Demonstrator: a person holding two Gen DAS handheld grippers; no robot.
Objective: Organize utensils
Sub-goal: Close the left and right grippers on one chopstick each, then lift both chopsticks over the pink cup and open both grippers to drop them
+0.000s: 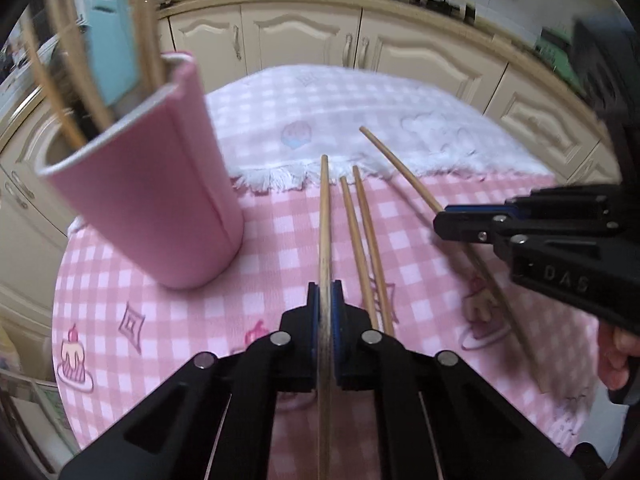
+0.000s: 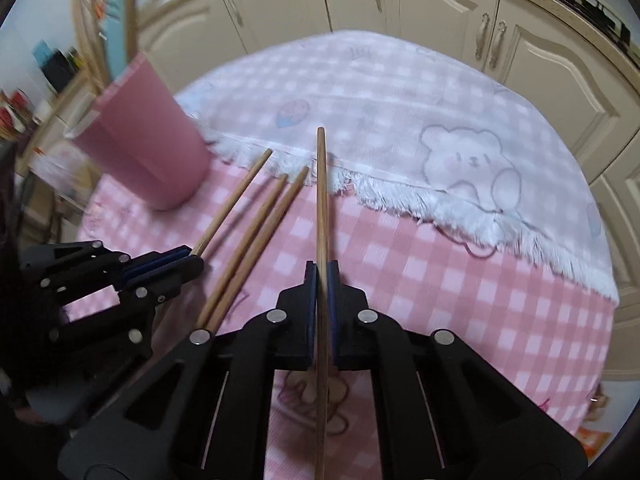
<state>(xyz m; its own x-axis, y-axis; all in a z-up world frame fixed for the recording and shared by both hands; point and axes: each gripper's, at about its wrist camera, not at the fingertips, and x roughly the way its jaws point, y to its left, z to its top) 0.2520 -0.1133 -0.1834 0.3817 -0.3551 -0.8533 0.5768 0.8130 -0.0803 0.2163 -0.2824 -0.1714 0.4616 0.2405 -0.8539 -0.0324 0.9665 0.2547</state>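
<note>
My left gripper is shut on a wooden chopstick that points forward above the table. My right gripper is shut on another chopstick, also pointing forward. Two loose chopsticks lie side by side on the pink checked cloth between the two grippers; they also show in the right wrist view. A pink utensil holder stands at the left with several chopsticks and a light blue utensil in it. Each gripper shows in the other's view: the right one, the left one.
A white checked towel with a fringe covers the far half of the round table. Cream kitchen cabinets stand behind the table. The table edge curves close at the left and right.
</note>
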